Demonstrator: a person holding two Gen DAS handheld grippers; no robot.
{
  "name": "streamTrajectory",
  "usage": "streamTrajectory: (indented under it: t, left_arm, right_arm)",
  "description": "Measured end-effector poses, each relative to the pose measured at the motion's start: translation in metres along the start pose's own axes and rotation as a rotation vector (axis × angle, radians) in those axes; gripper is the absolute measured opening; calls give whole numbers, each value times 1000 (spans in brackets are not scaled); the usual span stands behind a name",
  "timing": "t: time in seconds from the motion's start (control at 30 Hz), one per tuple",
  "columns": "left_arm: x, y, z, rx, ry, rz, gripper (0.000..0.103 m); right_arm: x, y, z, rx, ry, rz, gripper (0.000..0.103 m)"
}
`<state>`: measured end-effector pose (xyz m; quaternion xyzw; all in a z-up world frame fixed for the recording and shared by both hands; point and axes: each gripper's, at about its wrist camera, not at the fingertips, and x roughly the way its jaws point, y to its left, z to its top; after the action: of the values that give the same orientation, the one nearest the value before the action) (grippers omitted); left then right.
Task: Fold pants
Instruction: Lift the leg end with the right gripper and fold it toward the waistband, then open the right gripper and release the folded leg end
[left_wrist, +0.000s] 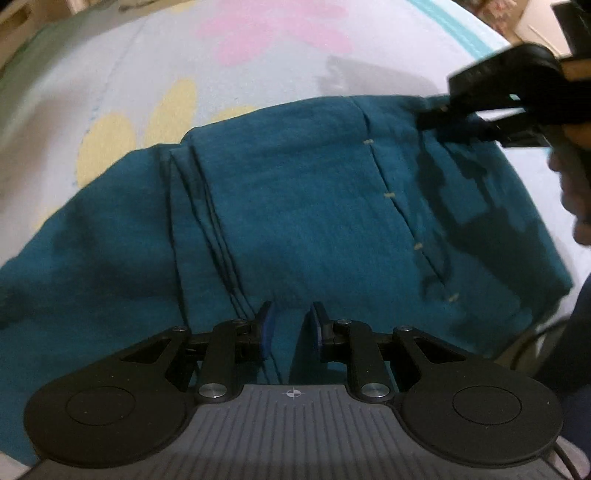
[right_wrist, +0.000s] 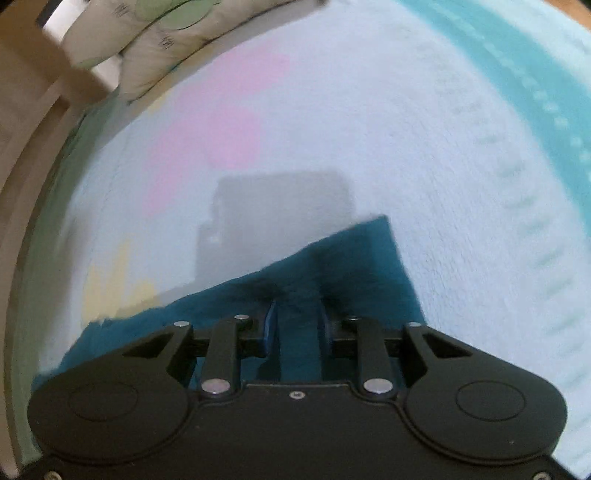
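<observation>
Nearest, the left gripper (left_wrist: 289, 325) stands slightly spread over the near edge of the teal pants (left_wrist: 295, 206); whether its pads actually pinch cloth I cannot tell. Farther along the pants, at their far corner, the right gripper (right_wrist: 296, 321) straddles a strip of fabric, grip equally unclear. Both pants and tools lie on a floral bedsheet (left_wrist: 155, 74). If either hold is loose, lifting could drop a corner and skew the fold. No readable writing appears.
</observation>
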<state>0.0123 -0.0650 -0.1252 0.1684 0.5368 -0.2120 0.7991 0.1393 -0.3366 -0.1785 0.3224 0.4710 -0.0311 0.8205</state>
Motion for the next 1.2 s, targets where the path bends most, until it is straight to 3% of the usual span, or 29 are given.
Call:
streamTrajectory:
  t: [0.13,0.33,0.53,0.67,0.77,0.93,1.2]
  left_arm:
    - [-3,-2,-11,-15,-21,11,21]
    - [-9,9,-24,-100,-9,-2,21]
    - [-13,41,-38,-273,35,-61,21]
    - [-19,50,-45,-293,75,-68,21]
    - [-26,58,-52,-306,96,-63,21]
    - [-36,76,-53,-385,86,-49,21]
    - [-73,96,-45,-431,-27,-16,21]
  right_arm:
    - [4,-8,-7,-11,-76,34,11]
    - [-6,-10,-9,71,-88,91,10]
    - [-23,-20,-11,68,-102,137,29]
    - [-40,-20,-12,39,-130,163,36]
    - [-55,-15,-19,8,-141,238,40]
    - [-67,11,-49,-65,-41,348,40]
    - [-56,87,-119,-304,169,384,40]
